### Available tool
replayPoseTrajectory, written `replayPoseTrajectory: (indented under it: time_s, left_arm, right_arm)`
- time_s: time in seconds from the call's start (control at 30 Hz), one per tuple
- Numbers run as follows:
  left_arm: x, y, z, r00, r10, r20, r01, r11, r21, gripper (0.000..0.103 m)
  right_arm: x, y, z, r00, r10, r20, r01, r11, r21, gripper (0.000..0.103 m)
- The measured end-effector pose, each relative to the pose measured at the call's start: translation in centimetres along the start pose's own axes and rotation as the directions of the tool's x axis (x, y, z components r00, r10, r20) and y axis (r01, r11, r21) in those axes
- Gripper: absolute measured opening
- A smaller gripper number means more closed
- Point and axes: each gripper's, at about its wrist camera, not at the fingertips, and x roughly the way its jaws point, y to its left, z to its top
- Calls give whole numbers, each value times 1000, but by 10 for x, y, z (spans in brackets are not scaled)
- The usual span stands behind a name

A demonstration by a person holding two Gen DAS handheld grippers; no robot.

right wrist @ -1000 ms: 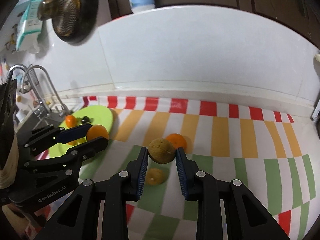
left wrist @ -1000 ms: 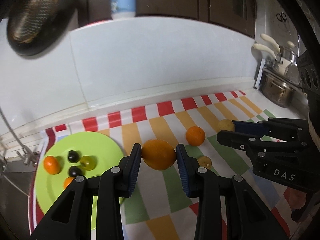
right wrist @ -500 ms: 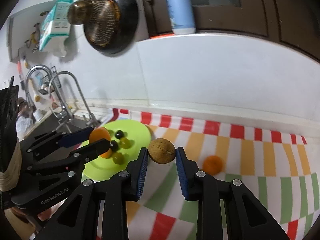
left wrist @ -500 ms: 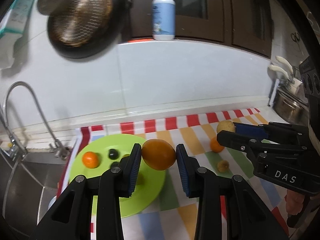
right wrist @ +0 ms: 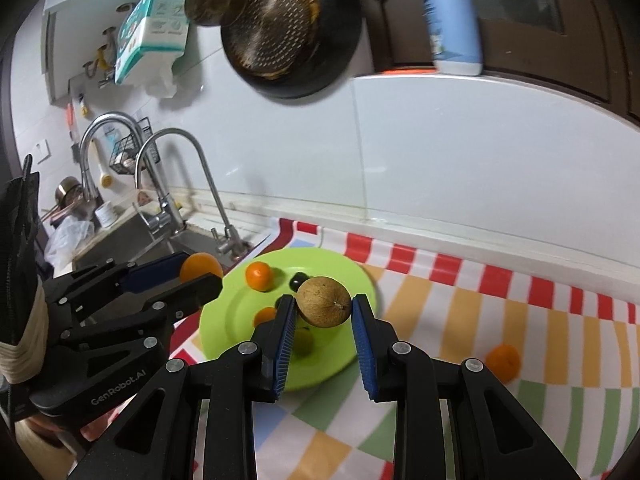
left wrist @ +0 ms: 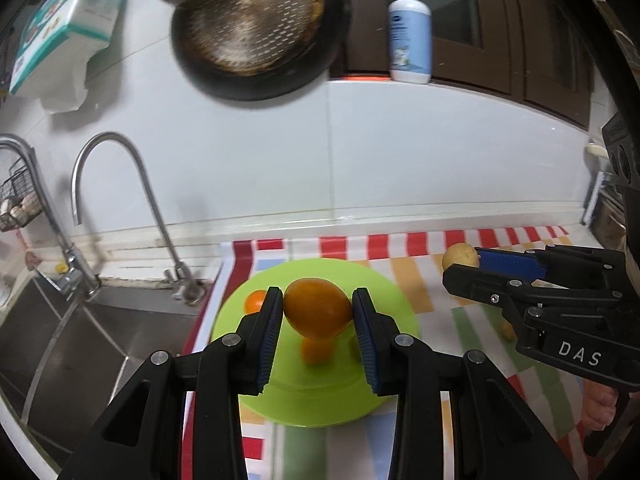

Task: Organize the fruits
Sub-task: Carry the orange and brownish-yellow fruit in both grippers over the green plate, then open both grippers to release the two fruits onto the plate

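The left tongs (left wrist: 318, 314) grip an orange (left wrist: 318, 308) above the green plate (left wrist: 384, 284), and the right tongs (right wrist: 323, 310) grip a round brown fruit (right wrist: 324, 301) over the same plate. The plate sits near the table's left edge by the sink (left wrist: 100, 332) and carries a small orange fruit (right wrist: 259, 276) and dark ones. Another orange fruit (right wrist: 503, 362) lies farther right on the striped cloth (right wrist: 500, 292).

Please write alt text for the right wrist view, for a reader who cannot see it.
The right tongs grip a brown fruit above a green plate of small fruits. At left, the left tongs hold an orange near the sink.
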Motion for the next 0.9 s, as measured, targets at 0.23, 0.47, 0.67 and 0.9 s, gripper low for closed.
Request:
replayPoseTrajectory:
  time_s: [0.23,0.47,0.67,0.9]
  left_arm:
    - [18,19,-5,999,24,-29,-25,999,-22,35]
    - [49,31,-13,997,8,-72,-10,1000,-28,35]
    - [70,34,-20,994,6,-113,-9,999,-31,35]
    - [80,34,-22,991,4,-132,-8,1000,-25,36]
  right_arm:
    - [41,5,2,997,21,-68,-21,1000,-2,30]
    - [78,5,-2,991,22,-134,-23,1000,-3,30]
    - [102,6,-4,986,25,-167,-26,1000,-3,30]
    - [116,4,-8,980,32,-195,-30,999,12,30]
